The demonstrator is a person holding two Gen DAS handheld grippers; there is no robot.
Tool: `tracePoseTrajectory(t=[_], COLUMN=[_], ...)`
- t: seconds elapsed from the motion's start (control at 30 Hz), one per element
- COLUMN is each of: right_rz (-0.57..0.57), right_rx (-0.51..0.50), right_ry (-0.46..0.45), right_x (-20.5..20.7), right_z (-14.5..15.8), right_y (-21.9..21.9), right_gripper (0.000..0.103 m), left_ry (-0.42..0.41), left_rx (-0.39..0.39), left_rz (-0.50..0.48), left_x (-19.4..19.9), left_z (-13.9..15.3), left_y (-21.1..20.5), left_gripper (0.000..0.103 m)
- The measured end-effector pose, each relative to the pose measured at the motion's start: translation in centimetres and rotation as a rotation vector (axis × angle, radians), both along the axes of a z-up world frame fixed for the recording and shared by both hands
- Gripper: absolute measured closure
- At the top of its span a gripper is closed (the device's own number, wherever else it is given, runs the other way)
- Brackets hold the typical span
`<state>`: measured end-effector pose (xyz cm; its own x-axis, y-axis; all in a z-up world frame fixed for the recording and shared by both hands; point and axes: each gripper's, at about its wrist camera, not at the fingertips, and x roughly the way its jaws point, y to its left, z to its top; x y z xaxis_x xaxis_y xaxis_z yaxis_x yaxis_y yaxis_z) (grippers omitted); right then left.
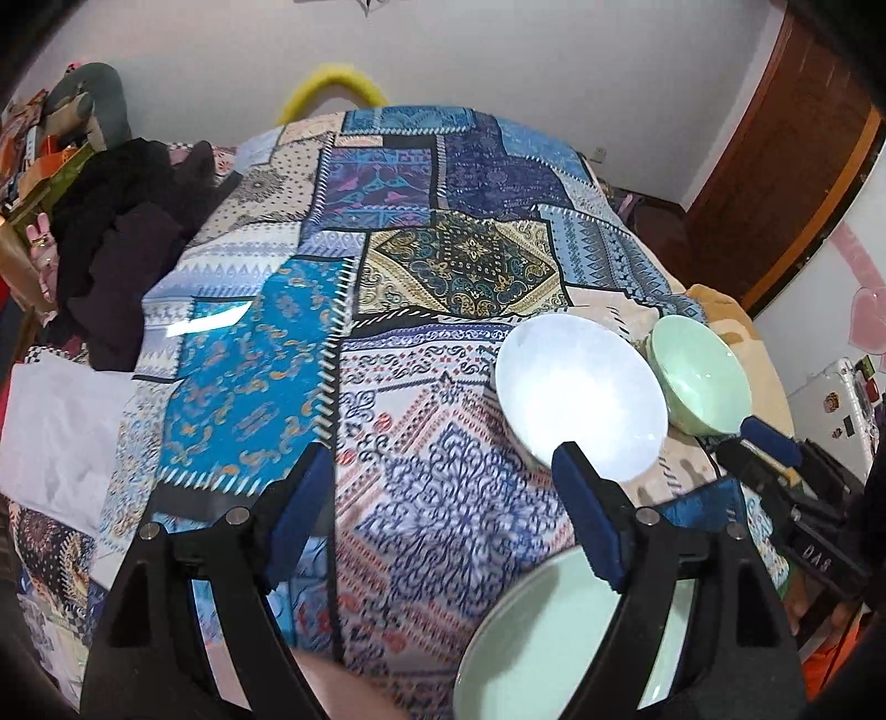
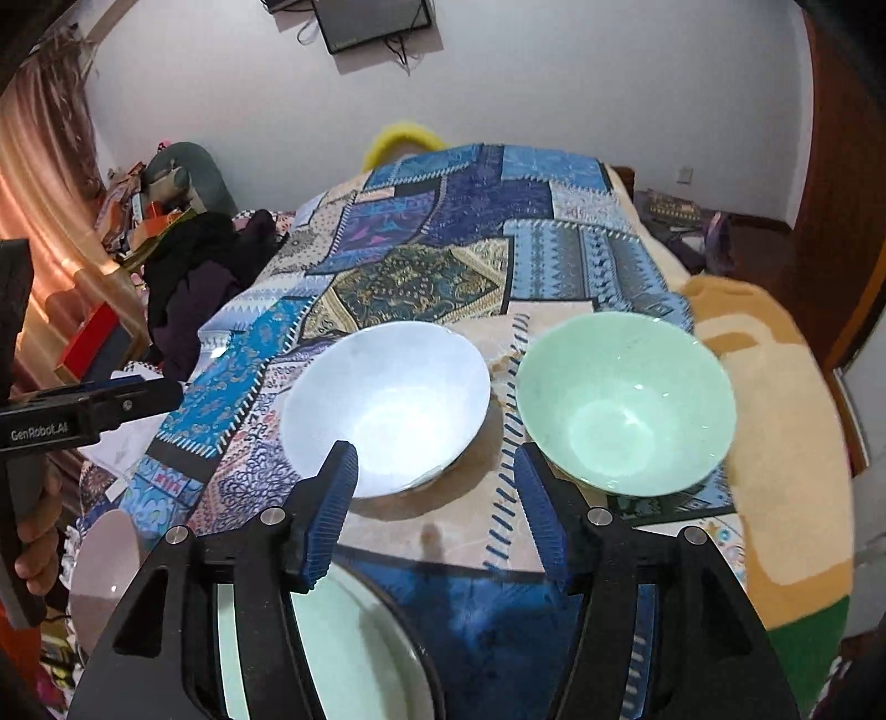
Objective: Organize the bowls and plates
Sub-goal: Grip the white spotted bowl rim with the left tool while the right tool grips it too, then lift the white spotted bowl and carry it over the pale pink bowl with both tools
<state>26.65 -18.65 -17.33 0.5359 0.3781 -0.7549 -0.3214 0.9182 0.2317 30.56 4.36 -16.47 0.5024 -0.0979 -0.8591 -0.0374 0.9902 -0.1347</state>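
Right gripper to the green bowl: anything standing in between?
Nothing visible does. The right gripper hangs open over bare cloth, the green bowl just ahead to its right; the white bowl sits apart on the left.

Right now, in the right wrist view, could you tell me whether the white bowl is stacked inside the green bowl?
No, the white bowl sits on the patterned cloth beside the green bowl, with a strip of cloth showing between them.

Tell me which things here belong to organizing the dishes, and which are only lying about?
For the job:
white bowl
green bowl
green plate
pink plate

Lying about:
dark clothes
patterned cloth
yellow ring
wall screen
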Motion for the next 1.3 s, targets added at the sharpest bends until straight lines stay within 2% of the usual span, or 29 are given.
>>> tracePoseTrajectory(t=[0.3, 0.37, 0.5, 0.7, 0.8, 0.87, 0.97, 1.03, 1.17, 1.3], right_rz=[0.031, 0.030, 0.028, 0.027, 0.025, 0.023, 0.026, 0.026, 0.025, 0.029], right_rx=[-0.002, 0.006, 0.028, 0.038, 0.026, 0.021, 0.008, -0.007, -0.017, -0.002], right_ry=[0.056, 0.069, 0.113, 0.151, 0.159, 0.168, 0.165, 0.157, 0.155, 0.155], right_x=[2.4, 2.7, 3.3, 4.1, 4.4, 4.6, 4.8, 4.7, 4.8, 4.5], right_z=[-2.7, -3.0, -3.9, -4.8, -5.2, -5.5, -5.5, -5.4, -5.4, -5.1], right_y=[0.7, 0.7, 0.5, 0.9, 1.3, 1.5, 1.7, 1.8, 1.9, 1.9], right_gripper=[0.048, 0.053, 0.064, 0.067, 0.067, 0.072, 0.074, 0.075, 0.076, 0.076], left_ry=[0.076, 0.095, 0.124, 0.167, 0.179, 0.181, 0.176, 0.170, 0.146, 0.140], left_rx=[-0.009, -0.012, -0.007, 0.005, 0.000, 0.001, 0.018, 0.026, 0.065, 0.069], left_rz=[-0.021, -0.032, -0.063, -0.100, -0.102, -0.106, -0.122, -0.141, -0.149, -0.128], left_x=[4.9, 5.7, 7.1, 8.5, 8.7, 8.7, 8.7, 8.5, 8.2, 7.8], left_z=[-4.0, -4.8, -6.3, -8.2, -8.9, -9.1, -9.5, -9.6, -9.4, -9.1], left_y=[-1.6, -2.0, -2.8, -3.8, -4.1, -4.3, -4.8, -5.3, -5.6, -5.4], left_gripper=[0.022, 0.024, 0.036, 0.058, 0.066, 0.070, 0.077, 0.087, 0.090, 0.090])
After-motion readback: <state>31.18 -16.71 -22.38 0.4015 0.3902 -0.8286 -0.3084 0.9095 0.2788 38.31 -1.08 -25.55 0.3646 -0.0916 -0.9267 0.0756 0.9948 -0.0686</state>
